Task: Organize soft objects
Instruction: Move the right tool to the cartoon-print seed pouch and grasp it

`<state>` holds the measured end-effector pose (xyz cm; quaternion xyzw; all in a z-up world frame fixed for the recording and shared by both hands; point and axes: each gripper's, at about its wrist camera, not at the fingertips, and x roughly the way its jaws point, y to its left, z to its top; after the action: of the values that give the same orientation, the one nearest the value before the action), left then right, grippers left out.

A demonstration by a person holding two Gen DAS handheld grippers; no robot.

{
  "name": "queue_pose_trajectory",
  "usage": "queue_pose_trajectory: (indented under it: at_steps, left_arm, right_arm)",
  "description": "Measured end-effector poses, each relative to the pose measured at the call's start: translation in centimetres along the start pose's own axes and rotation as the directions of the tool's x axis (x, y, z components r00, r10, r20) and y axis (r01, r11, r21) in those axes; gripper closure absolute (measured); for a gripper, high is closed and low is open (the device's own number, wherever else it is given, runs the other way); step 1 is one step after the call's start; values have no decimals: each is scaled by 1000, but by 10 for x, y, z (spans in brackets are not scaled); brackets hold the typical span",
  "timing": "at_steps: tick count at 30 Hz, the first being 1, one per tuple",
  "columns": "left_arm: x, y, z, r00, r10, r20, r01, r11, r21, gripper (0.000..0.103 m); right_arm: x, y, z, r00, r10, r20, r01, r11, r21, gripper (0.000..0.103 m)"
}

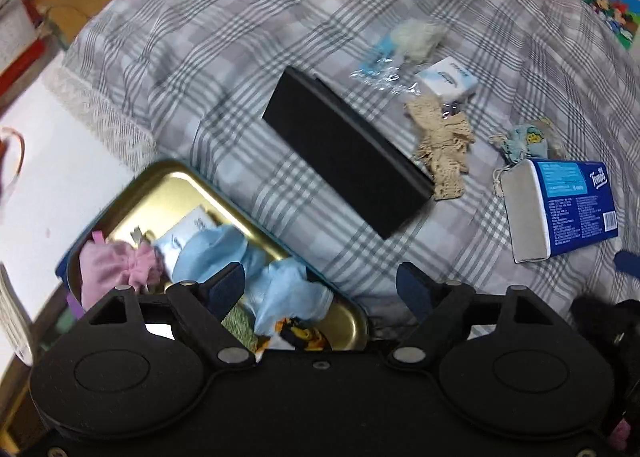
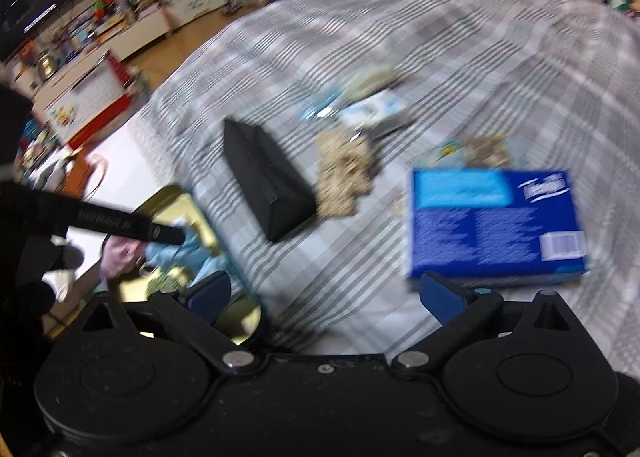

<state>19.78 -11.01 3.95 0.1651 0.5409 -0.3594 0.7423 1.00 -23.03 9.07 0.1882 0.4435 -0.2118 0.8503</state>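
Lace (image 1: 442, 147) ahead of your empty, spread left claw (image 1: 322, 289) is light and floppy; pinch its bunched middle.

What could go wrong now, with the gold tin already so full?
1. The light blue cloth drapes over the rim of the gold tin; it may slide out onto the bed.
2. The lace piece touches the black box, so a grab there could push the box.
3. Both views are blurred, so aiming may be off.
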Motion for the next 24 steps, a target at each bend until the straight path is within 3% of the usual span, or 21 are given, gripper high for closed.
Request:
queue_pose_trajectory:
  at_steps: [2, 5, 8, 13, 18, 24]
  left_arm:
    - [-4, -10, 7, 1000, 11, 22, -12, 999, 42, 24]
    - [-6, -18, 24, 999, -31, 32, 29, 998, 52, 23]
    - [-9, -25, 44, 995, -78, 54, 75, 996, 51, 13]
    - [-4, -49, 74, 993, -85, 88, 75, 991, 111, 8]
    - [19, -56, 86, 991, -121, 55, 115, 987, 112, 8]
    - [46, -40, 84, 996, -87, -36, 90, 993, 70, 8]
  right_arm:
    - [-5, -11, 7, 999, -28, 23, 27, 999, 25, 1]
    - [-8, -30, 19, 997, -57, 57, 53, 996, 71, 1]
    - [-8, -50, 35, 990, -108, 91, 96, 987, 128, 0]
    - [5, -88, 61, 964, -249, 97, 221, 947, 232, 0]
    - [28, -124, 83, 954, -298, 43, 273, 917, 290, 0]
    - [61, -129, 100, 961, -278, 6, 267, 929, 255, 0]
